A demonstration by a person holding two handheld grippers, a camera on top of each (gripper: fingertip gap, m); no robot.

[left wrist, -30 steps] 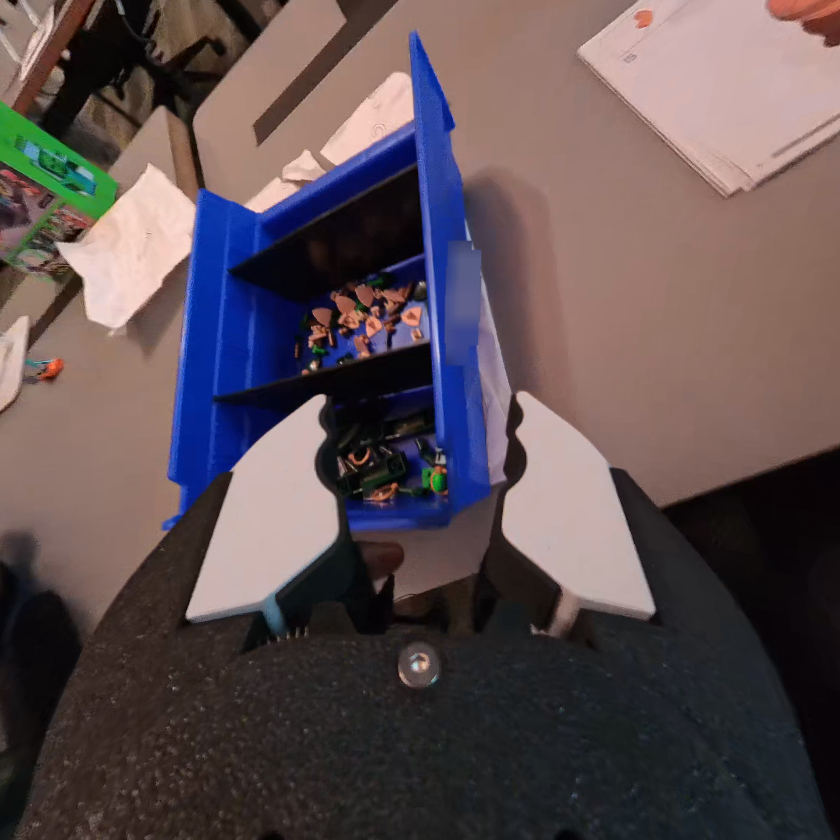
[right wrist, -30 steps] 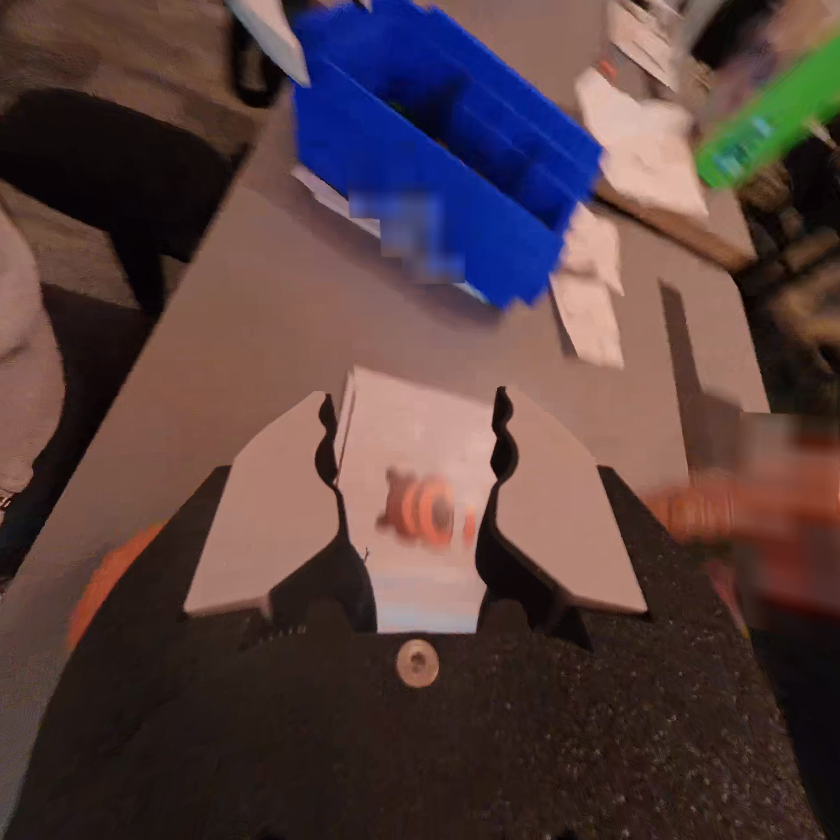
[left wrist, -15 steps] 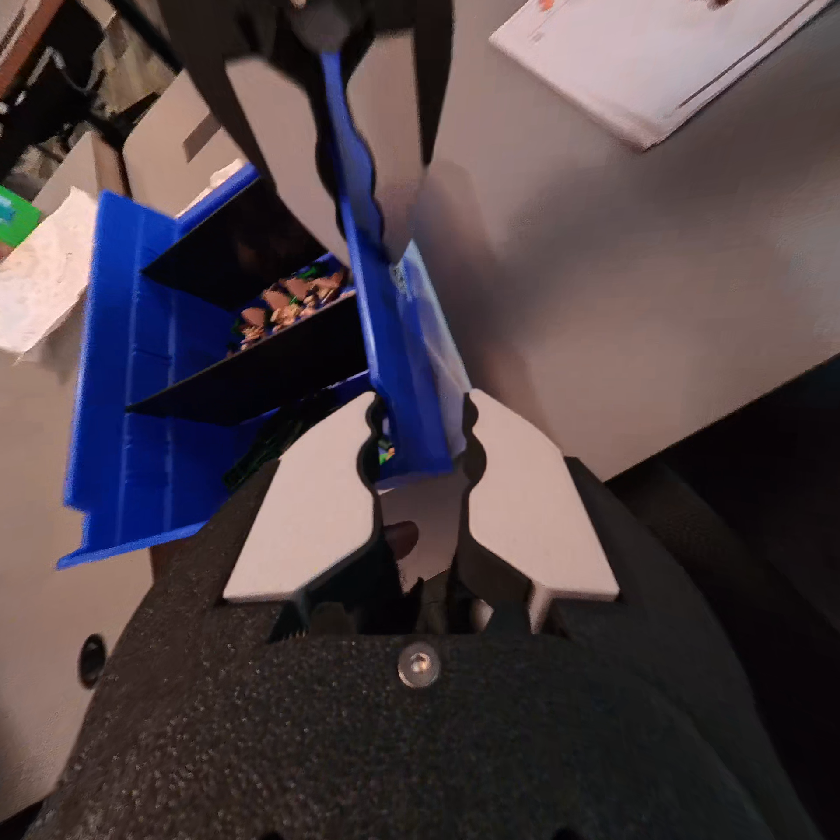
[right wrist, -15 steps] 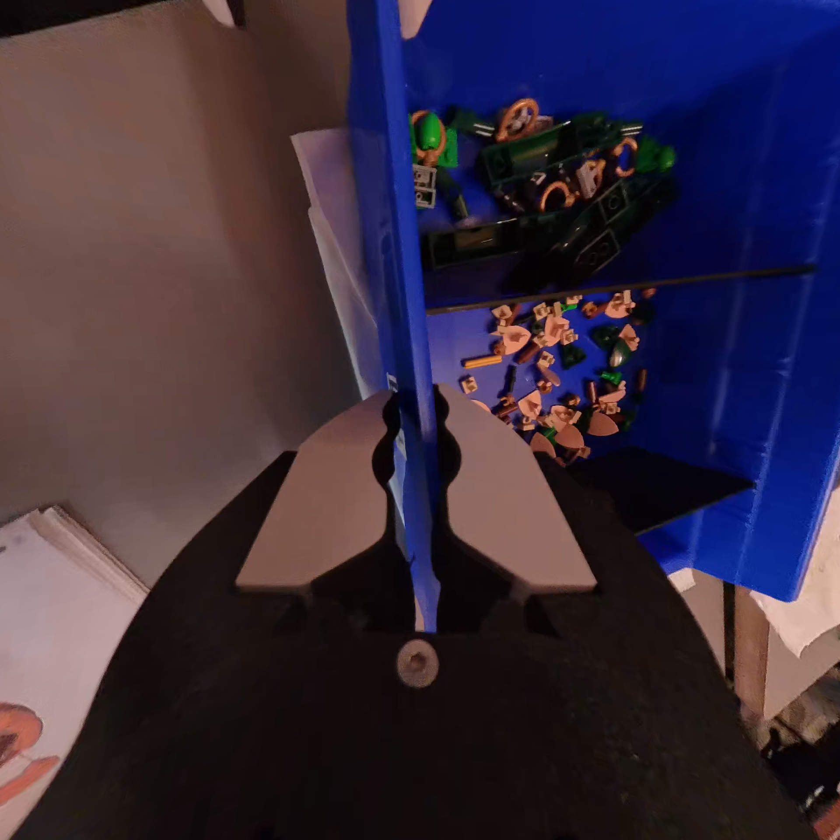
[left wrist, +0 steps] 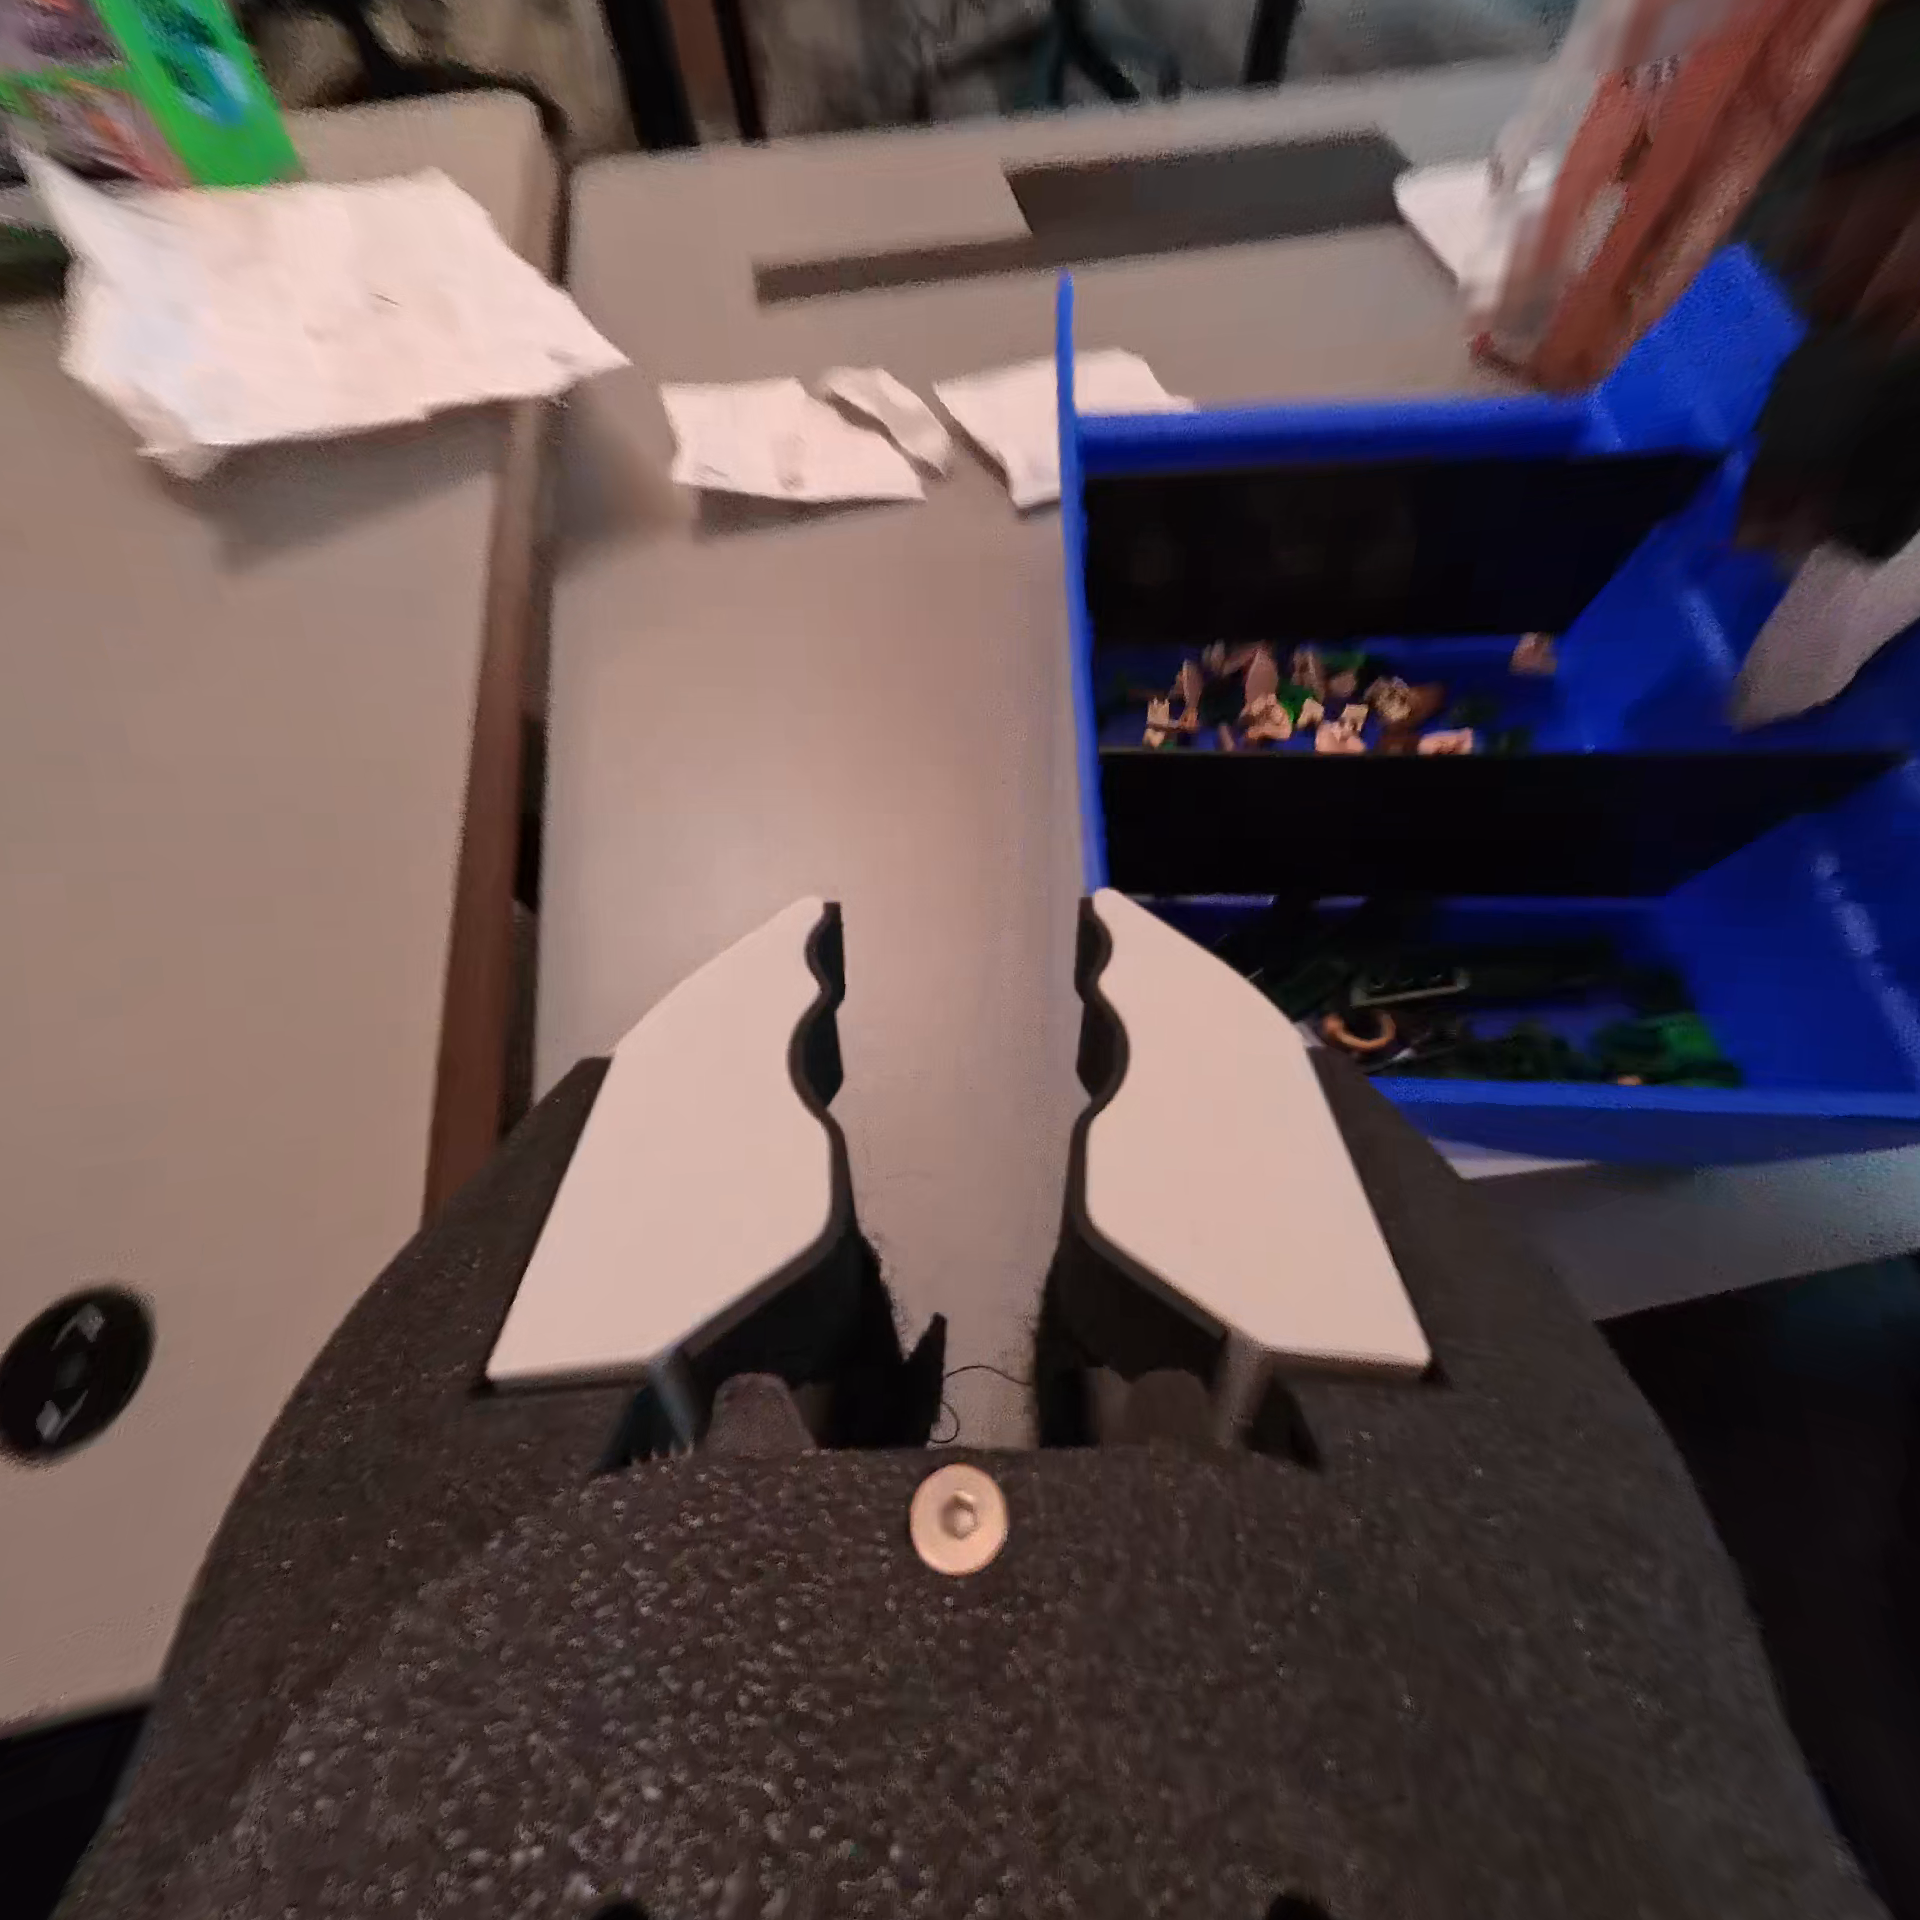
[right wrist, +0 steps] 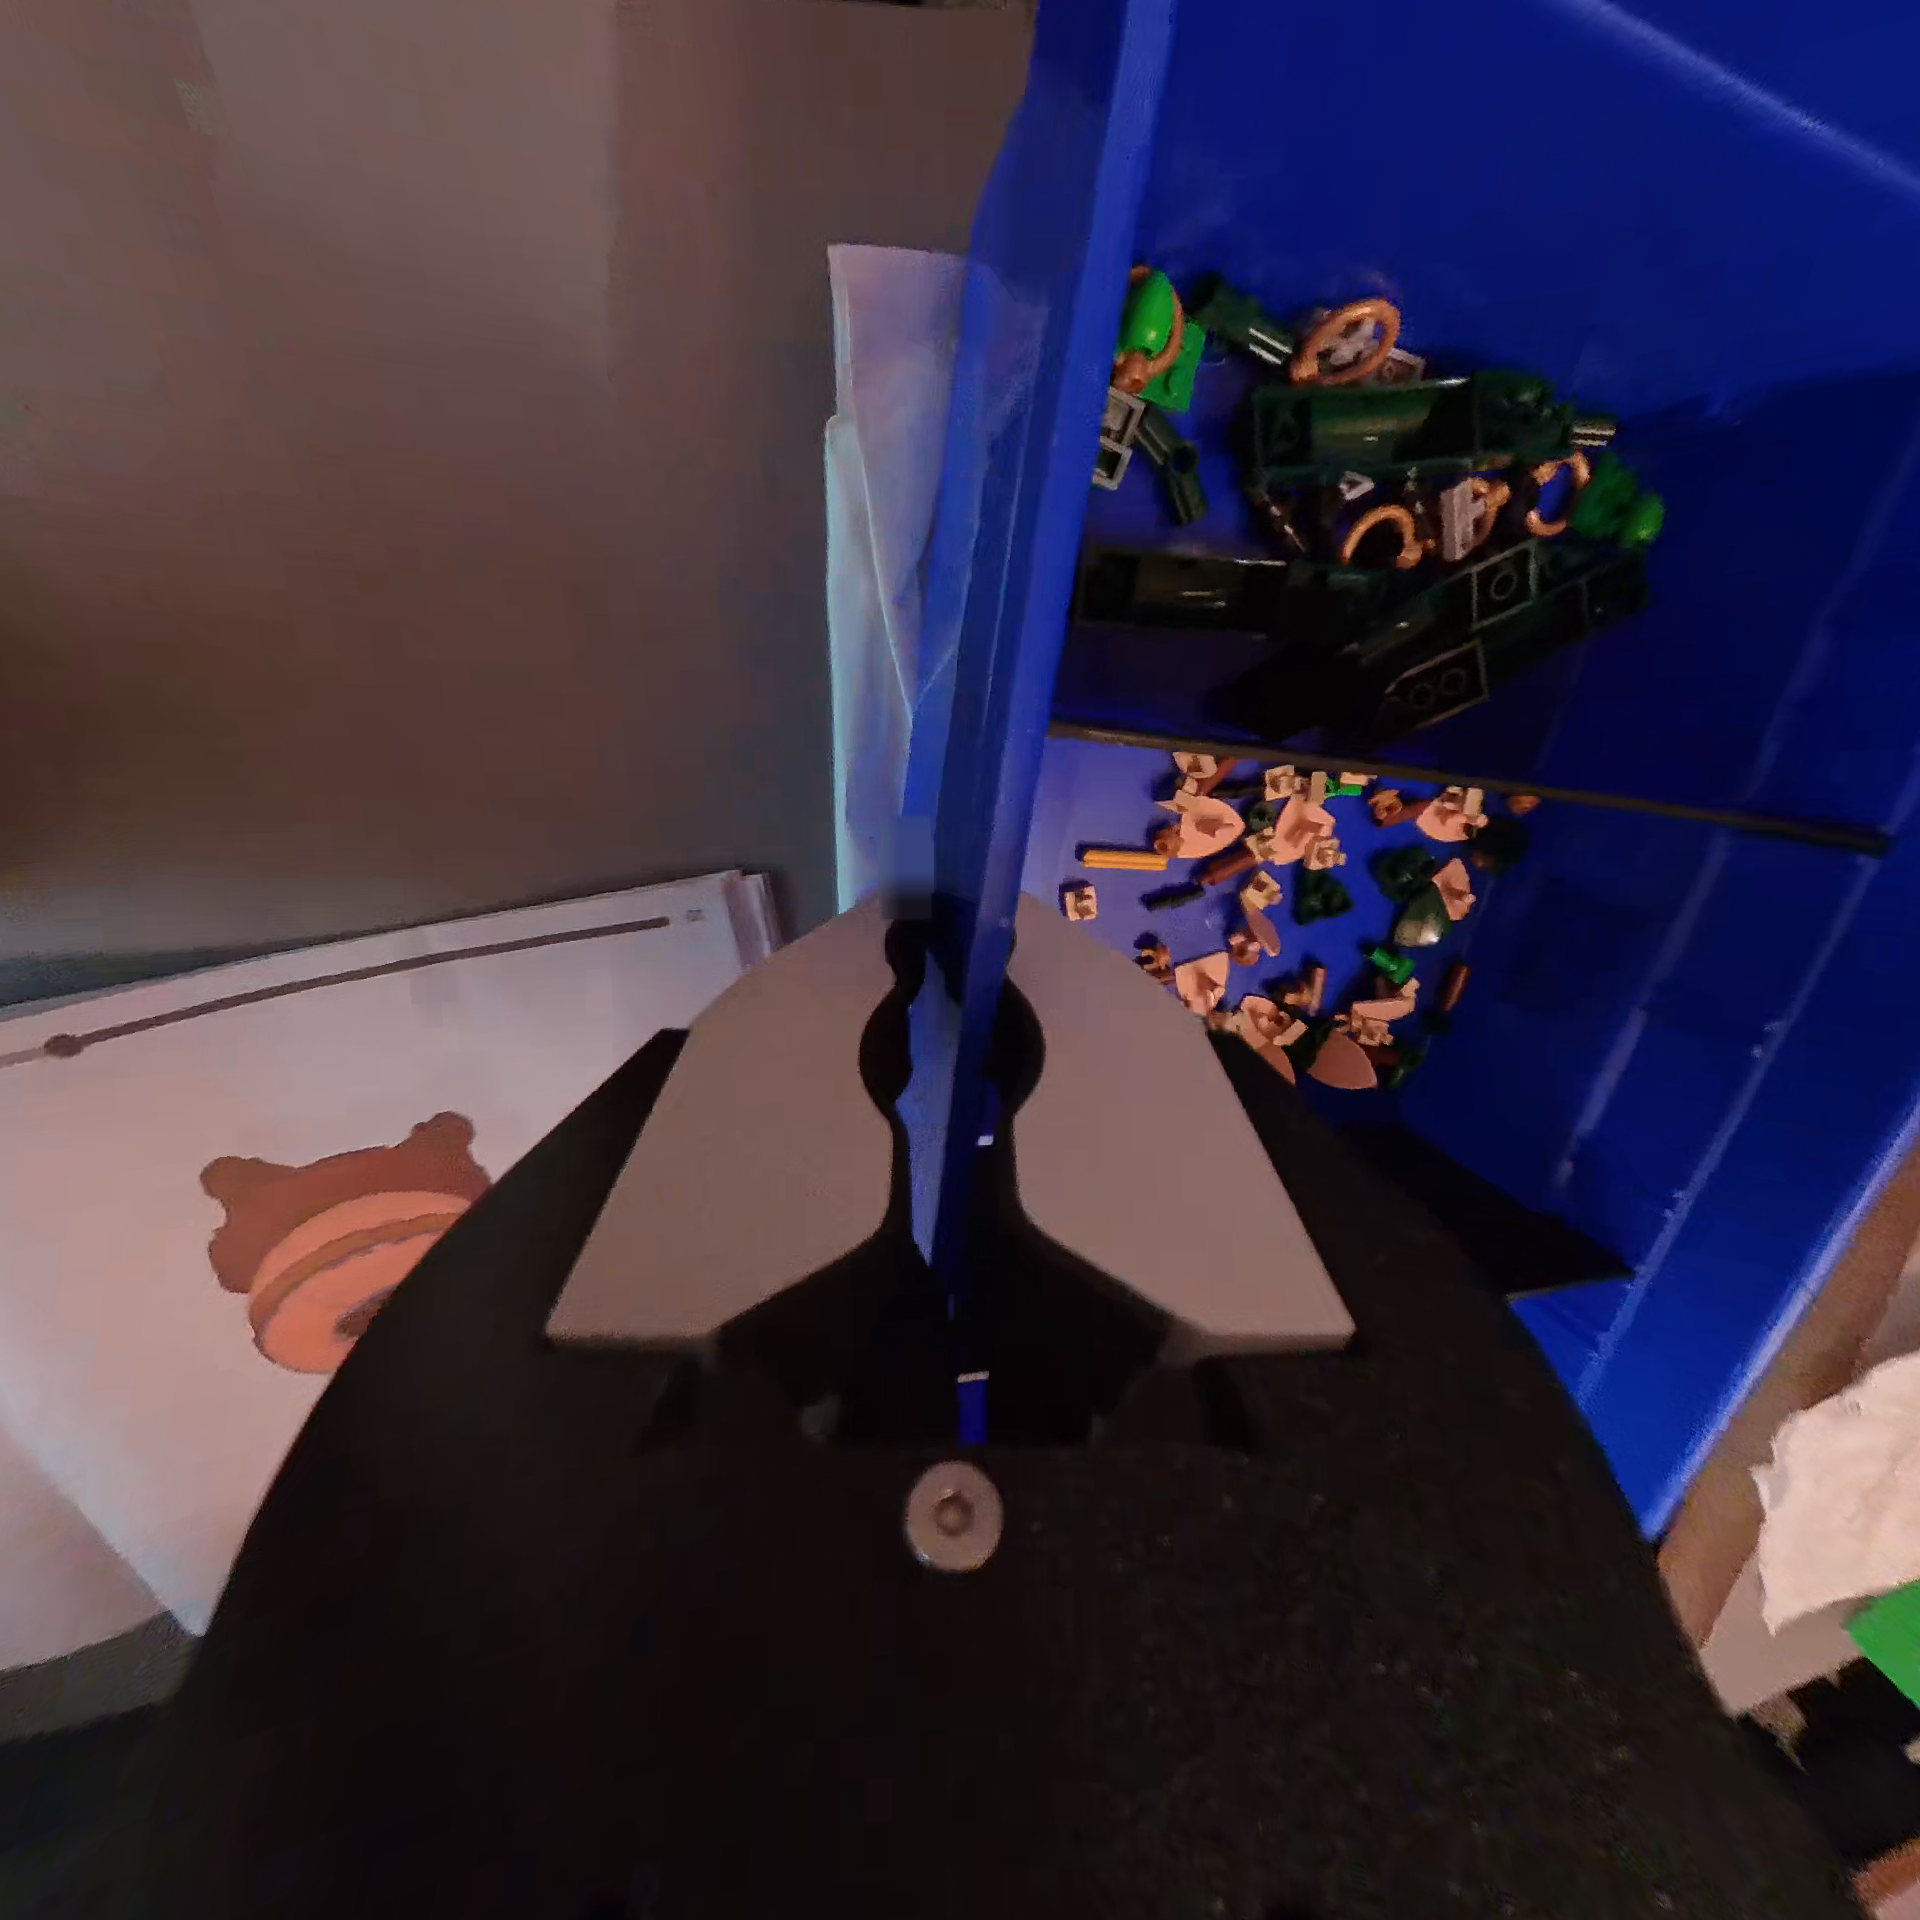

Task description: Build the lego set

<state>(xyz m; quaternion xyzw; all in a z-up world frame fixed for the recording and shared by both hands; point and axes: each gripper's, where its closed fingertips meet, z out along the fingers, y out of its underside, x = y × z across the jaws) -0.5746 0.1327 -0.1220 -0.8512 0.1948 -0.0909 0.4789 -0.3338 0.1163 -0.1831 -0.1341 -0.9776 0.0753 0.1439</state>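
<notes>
A: Left gripper (left wrist: 956,914): jaws apart, nothing between the fingers, only bare grey table (left wrist: 790,727) under the gap.

B: Right gripper (right wrist: 951,935): jaws closed down on the side wall of the blue bin (right wrist: 1039,520), the wall running straight up between the fingers.

A: Just right of the left gripper, the same bin on the table, split by black dividers (left wrist: 1455,831).

B: Lego pieces inside it. Nearest the left gripper, dark green pieces (right wrist: 1403,582) with some orange rings. Next compartment, small tan pieces (right wrist: 1288,842) mixed with green bits. Last compartment too dark to make out.

A: Left of the right gripper, a white booklet (right wrist: 416,1039) flat on the table, an orange-brown drawing on the page.

B: Past the bin, scraps of crumpled white paper (left wrist: 312,301). Farther off, top left in the left wrist view, a green box (left wrist: 197,94), blurred.
</notes>
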